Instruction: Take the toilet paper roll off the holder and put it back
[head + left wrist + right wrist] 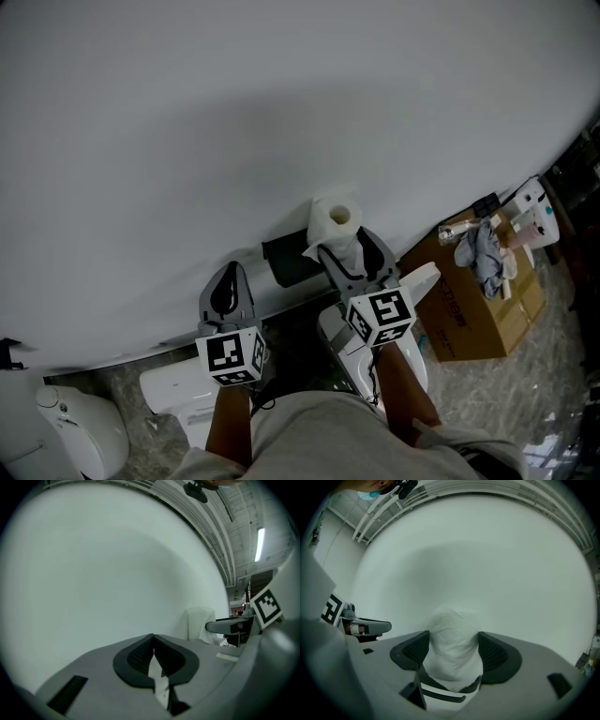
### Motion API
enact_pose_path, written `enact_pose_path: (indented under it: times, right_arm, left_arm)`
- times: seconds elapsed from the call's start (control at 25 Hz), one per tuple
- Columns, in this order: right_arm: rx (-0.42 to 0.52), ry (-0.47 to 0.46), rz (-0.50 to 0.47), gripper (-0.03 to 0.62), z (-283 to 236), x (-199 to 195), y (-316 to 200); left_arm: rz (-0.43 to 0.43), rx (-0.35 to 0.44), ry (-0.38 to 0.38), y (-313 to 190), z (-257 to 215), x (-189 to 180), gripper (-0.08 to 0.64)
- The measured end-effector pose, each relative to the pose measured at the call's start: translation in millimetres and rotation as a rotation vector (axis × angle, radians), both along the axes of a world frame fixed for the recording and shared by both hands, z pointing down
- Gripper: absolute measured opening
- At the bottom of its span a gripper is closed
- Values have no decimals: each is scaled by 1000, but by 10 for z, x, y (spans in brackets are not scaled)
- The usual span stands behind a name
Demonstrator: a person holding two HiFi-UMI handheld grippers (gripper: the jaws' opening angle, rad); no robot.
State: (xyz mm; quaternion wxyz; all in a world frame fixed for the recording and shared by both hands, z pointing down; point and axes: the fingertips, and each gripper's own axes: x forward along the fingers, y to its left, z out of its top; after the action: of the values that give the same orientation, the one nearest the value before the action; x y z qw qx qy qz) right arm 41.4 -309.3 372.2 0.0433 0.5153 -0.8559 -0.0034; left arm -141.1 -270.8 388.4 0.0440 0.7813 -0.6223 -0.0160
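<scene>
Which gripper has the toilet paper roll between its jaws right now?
The right gripper: the toilet paper roll sits between its wide-spread jaws. The left gripper has its jaws together, off to the side of the roll.

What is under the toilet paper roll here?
The right gripper, jaws either side of the toilet paper roll, covers its lower part. A black holder shows just left of it. Whether the roll rests on that holder cannot be seen.

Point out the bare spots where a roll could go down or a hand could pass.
Bare floor lies between the person and the cardboard box. A narrow floor strip runs between the wall and the white fixture. Crowded: the box top, and the holder, with the roll between the right tool's jaws and the left tool alongside.
</scene>
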Motion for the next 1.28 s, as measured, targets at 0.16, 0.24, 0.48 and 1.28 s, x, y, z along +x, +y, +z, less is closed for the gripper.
enact_pose_path:
  times: [0.16,0.24,0.48,1.28]
  right_arm:
    - [-3,4,11,304,-6,0,-74]
    - [-6,5,10,304,-7,-11,-90]
    - [-16,4,-11,307,-9,-27,-114]
    - [21,24,-8,308,-25,-13,-89]
  left_arm:
    - [8,0,4,-91,14,-36,11]
    - [15,-1,7,-136,19,-37,11]
    - [39,4,13,-231,16,-3,11]
    - [66,16,8,-126,-17,47,11]
